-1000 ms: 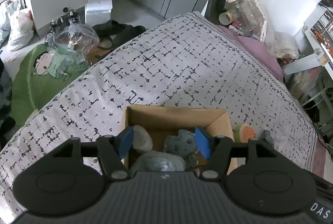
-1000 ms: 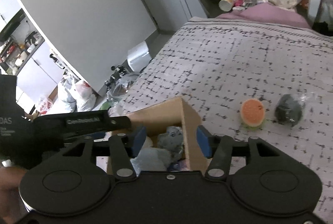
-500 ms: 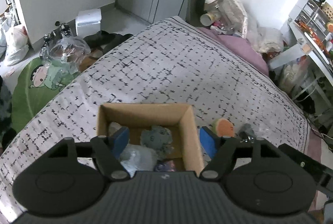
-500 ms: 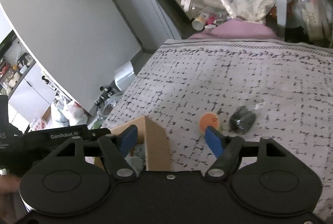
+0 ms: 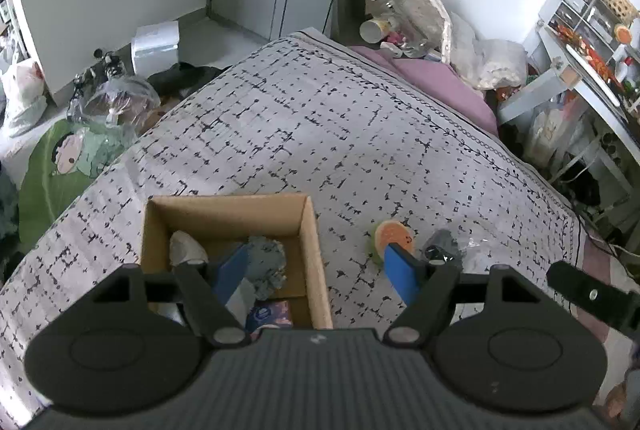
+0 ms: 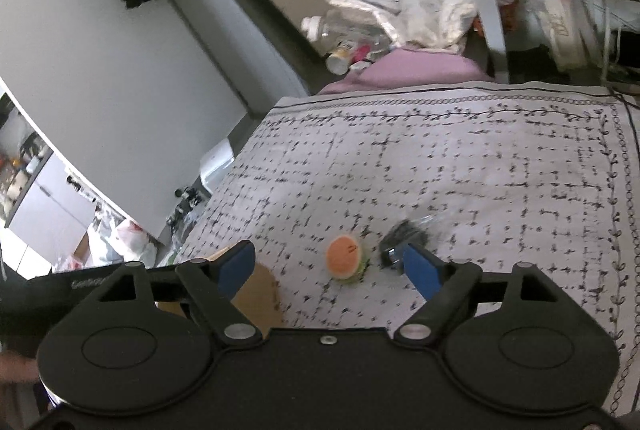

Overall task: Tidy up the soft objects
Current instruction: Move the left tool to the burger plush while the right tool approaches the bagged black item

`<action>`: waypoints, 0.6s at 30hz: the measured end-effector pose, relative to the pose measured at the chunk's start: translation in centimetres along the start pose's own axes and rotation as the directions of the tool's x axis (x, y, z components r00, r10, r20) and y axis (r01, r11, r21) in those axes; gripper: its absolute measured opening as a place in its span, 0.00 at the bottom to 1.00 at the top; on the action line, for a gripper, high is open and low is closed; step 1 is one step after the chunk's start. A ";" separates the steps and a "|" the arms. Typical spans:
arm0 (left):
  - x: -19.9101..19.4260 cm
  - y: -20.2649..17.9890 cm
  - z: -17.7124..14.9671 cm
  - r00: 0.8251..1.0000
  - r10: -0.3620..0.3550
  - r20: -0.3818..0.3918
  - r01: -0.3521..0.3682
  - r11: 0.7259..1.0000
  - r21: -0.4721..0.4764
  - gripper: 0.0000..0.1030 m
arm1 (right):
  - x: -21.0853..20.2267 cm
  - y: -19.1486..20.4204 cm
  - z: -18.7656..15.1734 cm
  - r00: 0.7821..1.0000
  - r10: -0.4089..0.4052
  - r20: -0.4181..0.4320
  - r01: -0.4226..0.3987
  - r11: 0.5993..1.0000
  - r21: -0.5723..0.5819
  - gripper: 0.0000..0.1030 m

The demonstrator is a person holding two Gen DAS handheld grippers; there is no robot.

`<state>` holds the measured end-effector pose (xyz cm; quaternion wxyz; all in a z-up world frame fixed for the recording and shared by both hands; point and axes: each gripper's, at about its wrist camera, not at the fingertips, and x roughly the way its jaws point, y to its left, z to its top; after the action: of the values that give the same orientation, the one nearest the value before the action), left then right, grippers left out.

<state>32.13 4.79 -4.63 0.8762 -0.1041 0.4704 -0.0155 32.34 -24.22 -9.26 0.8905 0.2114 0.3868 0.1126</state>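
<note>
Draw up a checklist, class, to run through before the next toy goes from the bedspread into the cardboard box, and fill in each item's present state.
1. Right tongs empty: ok; jaws opening, nothing between the pads.
2. Left tongs empty: ok; open above the box wall.
3. Watermelon-slice plush free to grasp: ok; it lies alone on the bedspread.
4. Dark item in clear wrap apart from the plush: ok; a gap shows.
5. Room left in cardboard box: ok; bare floor shows at the back.
6. What the dark item is: cannot tell.
</note>
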 end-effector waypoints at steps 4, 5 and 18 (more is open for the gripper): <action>0.6 -1.4 0.2 1.000 -0.001 -0.010 0.001 1.000 0.014 0.72 | 0.3 -1.3 0.8 1.000 -0.009 -0.009 0.010 1.000 0.022 0.79; 0.8 -1.8 0.2 1.000 -0.003 -0.013 0.003 1.000 0.018 0.72 | 0.5 -1.6 0.9 1.000 -0.008 -0.013 0.008 1.000 0.028 0.79; 5.9 -5.5 0.7 0.997 -0.019 -0.081 0.022 0.999 0.034 0.72 | 5.5 -4.6 0.8 0.997 -0.007 -0.072 0.013 0.997 0.082 0.79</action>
<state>36.34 -1.23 -8.02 0.8579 -0.0928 0.5040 -0.0370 36.83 -26.55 -14.47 0.8671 0.2420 0.4238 0.0996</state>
